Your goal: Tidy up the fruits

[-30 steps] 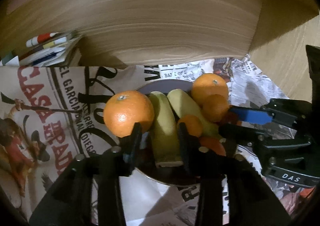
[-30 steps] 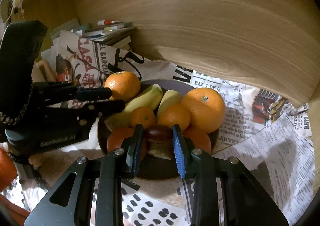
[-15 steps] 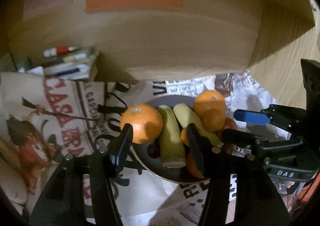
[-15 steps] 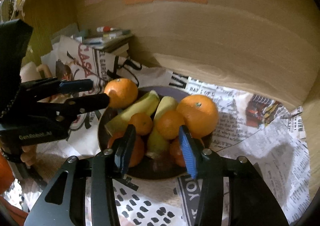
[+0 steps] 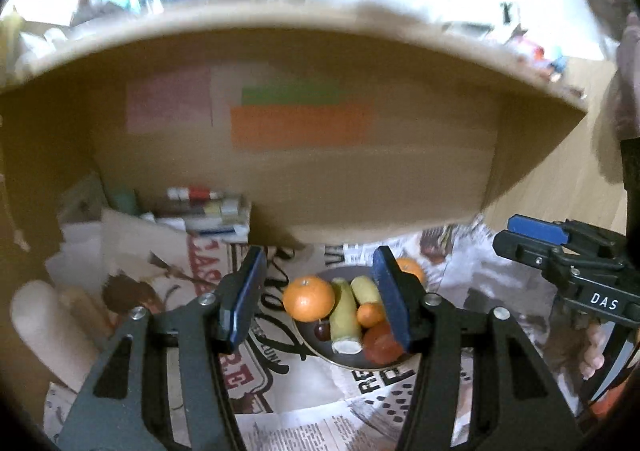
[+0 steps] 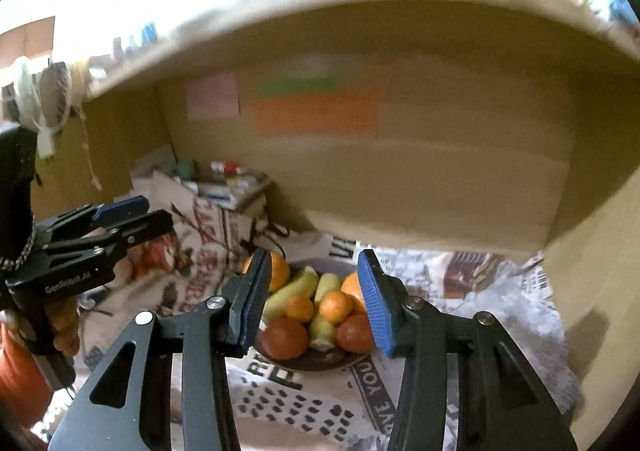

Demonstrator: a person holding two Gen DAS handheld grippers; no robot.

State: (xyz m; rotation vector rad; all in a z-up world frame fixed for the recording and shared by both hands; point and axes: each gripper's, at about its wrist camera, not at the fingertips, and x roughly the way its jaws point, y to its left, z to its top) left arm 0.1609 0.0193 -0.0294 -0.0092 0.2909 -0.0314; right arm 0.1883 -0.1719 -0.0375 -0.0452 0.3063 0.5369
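Fruit: all piled on the dark plate [image 6: 304,365] sitting on the newspaper [image 6: 500,291], in front of the wooden shelf back. Left to right I see a big orange [image 5: 308,299], two bananas [image 5: 345,315], small mandarins [image 6: 335,306], and red fruits [image 6: 285,338] up front.
Left gripper [image 5: 320,297]: my fingers spread wide, nothing between them, hanging well back from the plate.
Right gripper [image 6: 314,297]: same deal, wide apart and empty.
Risk: heap looks loose, so I reckon nudging a banana rolls that orange off the rim.
Risk 2: both grippers sit close together, could bump going in at once.
Writing: "DAS" on the right gripper body, "GenRobot.AI" on the left one; newspaper shows "YOU" and bits like "RE", rest too blurry.
Sticky notes [image 6: 316,115]: unreadable.
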